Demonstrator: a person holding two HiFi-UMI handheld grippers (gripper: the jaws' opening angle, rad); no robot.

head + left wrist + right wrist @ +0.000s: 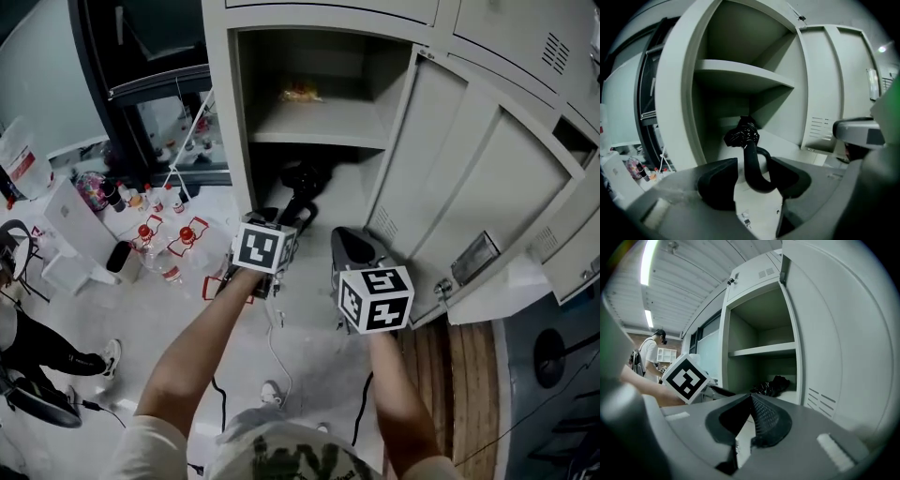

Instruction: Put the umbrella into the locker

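A black folded umbrella (306, 180) lies on the floor of the open locker's (217, 112) lower compartment, under the shelf (319, 124). Its bundled canopy (742, 133) is inside, and its hooked handle (751, 165) sticks out toward me. My left gripper (294, 223) stands open at the locker mouth. The hook lies between its spread jaws (753, 165), and the pads do not press on it. My right gripper (352, 242) hovers just to the right, near the open door (450, 178), shut and empty (751, 397). The umbrella (772, 385) and the left gripper's marker cube (687, 378) show in the right gripper view.
A small yellow packet (300, 92) lies on the upper shelf. Bottles with red caps (171, 242) and clutter stand on the floor at left. A person (648, 352) stands in the background. Wooden planks (459, 375) lie at the right, a cable (277, 349) below.
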